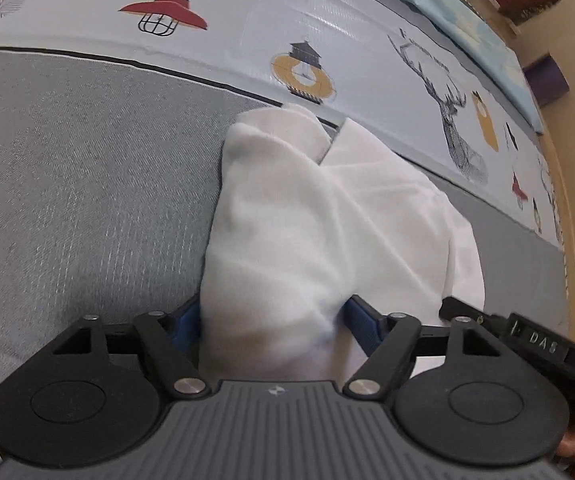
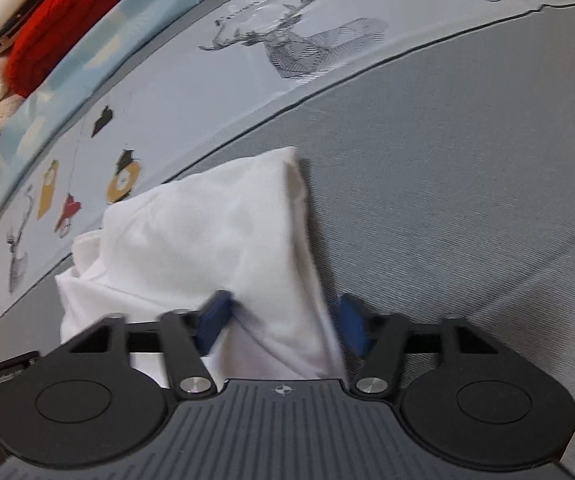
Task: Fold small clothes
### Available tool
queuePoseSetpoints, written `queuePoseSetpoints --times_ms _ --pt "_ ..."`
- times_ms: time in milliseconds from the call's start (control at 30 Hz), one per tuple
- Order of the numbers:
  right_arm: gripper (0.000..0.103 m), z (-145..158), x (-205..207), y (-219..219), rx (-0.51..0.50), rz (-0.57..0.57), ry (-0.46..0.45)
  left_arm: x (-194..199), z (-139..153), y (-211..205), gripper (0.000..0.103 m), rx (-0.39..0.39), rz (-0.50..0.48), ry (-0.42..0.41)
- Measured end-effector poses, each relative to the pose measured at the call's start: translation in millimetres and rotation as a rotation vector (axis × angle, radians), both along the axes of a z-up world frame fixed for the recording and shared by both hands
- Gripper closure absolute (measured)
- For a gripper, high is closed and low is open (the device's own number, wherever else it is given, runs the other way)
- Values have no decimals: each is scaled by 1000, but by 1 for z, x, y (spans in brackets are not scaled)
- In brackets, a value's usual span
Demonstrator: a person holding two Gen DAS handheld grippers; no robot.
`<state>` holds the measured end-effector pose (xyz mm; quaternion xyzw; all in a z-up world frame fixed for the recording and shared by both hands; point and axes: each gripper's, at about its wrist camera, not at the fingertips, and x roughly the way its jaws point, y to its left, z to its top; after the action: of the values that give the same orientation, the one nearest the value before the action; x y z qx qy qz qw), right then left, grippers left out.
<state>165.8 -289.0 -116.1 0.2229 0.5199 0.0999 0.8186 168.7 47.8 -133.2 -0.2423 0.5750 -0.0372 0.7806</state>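
While the white cloth [image 1: 319, 220] lies on the grey sheet [image 1: 67, 180], the left gripper [image 1: 275, 324] and right gripper [image 2: 283, 326] stand wide apart around its near edge; whether either pinches it is unclear. Both should lift evenly.

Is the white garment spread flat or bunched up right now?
Bunched: the white garment rises in creased folds between both grippers' fingers, not flat on the grey bedcover.
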Motion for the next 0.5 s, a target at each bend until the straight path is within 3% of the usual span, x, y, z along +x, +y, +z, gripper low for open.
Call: queuePoseSetpoints --times_ms 100,167,200,400,467,500 --pt "68 1 3 2 17 3 -12 7 1 2 46 15 -7 -20" --pt "84 3 4 1 41 -17 -29 11 9 -1 56 46 -39 -62" --pt "85 5 4 0 47 -33 -46 12 13 -3 61 58 -50 -87" --pt "88 28 5 17 31 -36 -239 17 43 -2 63 137 -24 -261" --pt "88 42 2 26 13 -27 -351 14 57 4 59 140 9 -344" --pt "87 51 0 31 6 -28 -420 13 62 7 52 149 27 -372"
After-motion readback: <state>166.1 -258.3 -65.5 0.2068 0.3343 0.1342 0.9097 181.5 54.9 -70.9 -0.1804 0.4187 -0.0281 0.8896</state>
